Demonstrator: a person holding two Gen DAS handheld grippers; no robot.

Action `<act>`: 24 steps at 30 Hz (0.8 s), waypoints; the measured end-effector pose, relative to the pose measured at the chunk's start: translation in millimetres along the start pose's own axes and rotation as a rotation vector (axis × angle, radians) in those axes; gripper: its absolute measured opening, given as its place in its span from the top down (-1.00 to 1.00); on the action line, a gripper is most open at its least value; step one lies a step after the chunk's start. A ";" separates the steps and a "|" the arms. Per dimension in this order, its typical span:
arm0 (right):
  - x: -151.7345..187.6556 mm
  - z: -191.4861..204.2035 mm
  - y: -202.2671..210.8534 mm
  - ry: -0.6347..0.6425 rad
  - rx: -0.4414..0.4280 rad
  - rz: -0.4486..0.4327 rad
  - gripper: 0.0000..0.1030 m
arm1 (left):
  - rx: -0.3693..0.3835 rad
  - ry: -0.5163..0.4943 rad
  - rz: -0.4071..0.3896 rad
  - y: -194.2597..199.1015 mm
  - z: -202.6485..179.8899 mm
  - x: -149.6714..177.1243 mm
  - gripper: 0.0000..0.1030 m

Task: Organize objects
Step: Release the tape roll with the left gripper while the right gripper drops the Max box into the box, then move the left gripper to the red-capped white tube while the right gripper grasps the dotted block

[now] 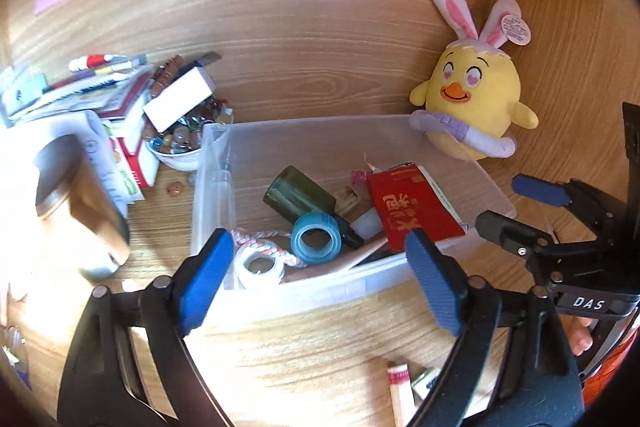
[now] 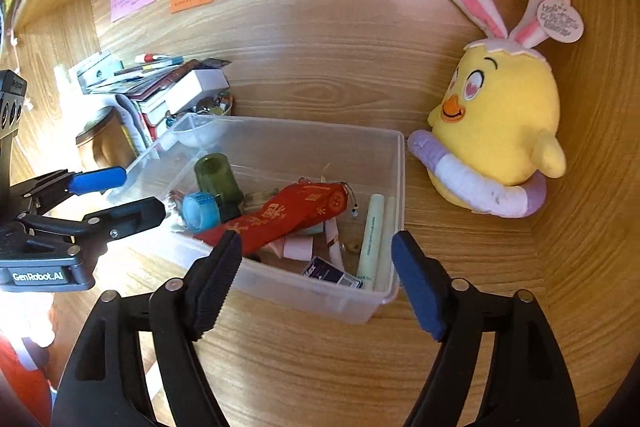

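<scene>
A clear plastic bin [image 1: 320, 297] [image 2: 360, 307] stands on the wooden desk. It holds a green bottle [image 1: 298, 193] [image 2: 218, 175], a blue tape roll [image 1: 316, 237] [image 2: 199, 211], a white tape roll [image 1: 260, 267], a red packet [image 1: 412, 213] [image 2: 280, 217] and pale green tubes [image 2: 372, 239]. My left gripper [image 1: 320, 283] [image 2: 124, 193] is open and empty at the bin's near left edge. My right gripper [image 2: 316, 283] [image 1: 504, 203] is open and empty at the bin's near right corner.
A yellow chick plush with bunny ears [image 1: 472, 95] [image 2: 504, 123] sits right of the bin. A pile of boxes and booklets [image 1: 120, 107] [image 2: 160, 83], a bowl of marbles [image 1: 180, 143] and a jar [image 1: 76, 203] stand left. Small items [image 1: 404, 383] lie near the front.
</scene>
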State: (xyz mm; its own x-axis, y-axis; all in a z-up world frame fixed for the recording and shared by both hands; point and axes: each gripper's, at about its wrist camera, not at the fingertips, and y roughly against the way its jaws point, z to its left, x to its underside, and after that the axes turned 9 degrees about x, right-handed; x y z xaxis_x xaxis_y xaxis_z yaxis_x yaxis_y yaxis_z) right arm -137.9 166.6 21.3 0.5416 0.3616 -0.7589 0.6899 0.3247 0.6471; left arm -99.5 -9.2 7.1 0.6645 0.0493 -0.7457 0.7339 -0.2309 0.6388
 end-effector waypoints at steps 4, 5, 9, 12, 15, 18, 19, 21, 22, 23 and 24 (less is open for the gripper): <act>8.0 4.5 14.2 0.024 -0.002 -0.012 -0.52 | -0.008 -0.014 0.006 10.4 -6.3 8.4 -0.75; 10.5 6.0 17.3 0.030 -0.004 -0.013 -0.53 | -0.010 -0.017 0.007 13.2 -7.4 11.0 -0.76; 22.3 14.1 26.7 0.043 -0.032 -0.002 -0.54 | -0.019 -0.012 0.010 24.6 -8.6 25.2 -0.84; 33.4 22.4 30.2 0.051 -0.077 0.021 -0.54 | -0.023 0.007 0.036 28.0 -5.2 37.0 -0.84; 46.7 34.7 28.1 0.075 -0.099 0.052 -0.54 | -0.022 0.035 0.070 29.1 0.8 50.0 -0.84; 61.7 46.5 21.3 0.104 -0.108 0.097 -0.54 | -0.029 0.058 0.099 30.5 5.1 63.4 -0.84; 65.7 49.8 18.5 0.113 -0.109 0.112 -0.54 | -0.037 0.064 0.104 31.5 6.2 67.6 -0.84; 75.7 56.2 13.5 0.132 -0.110 0.139 -0.54 | -0.043 0.073 0.105 34.3 8.1 75.9 -0.84; 80.0 57.9 11.5 0.138 -0.111 0.149 -0.54 | -0.043 0.077 0.107 35.4 9.1 79.5 -0.84; 83.7 60.4 9.5 0.144 -0.112 0.159 -0.54 | -0.042 0.083 0.110 36.3 9.7 82.9 -0.84; 87.3 63.3 7.7 0.151 -0.113 0.170 -0.54 | -0.039 0.087 0.114 36.4 10.5 85.3 -0.84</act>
State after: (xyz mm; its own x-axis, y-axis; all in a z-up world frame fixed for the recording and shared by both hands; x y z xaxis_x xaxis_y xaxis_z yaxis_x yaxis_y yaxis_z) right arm -55.0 145.4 -44.6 0.5614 0.5433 -0.6242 0.5324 0.3403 0.7750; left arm -17.6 -23.5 -35.3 0.7525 0.1090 -0.6495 0.6566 -0.2019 0.7267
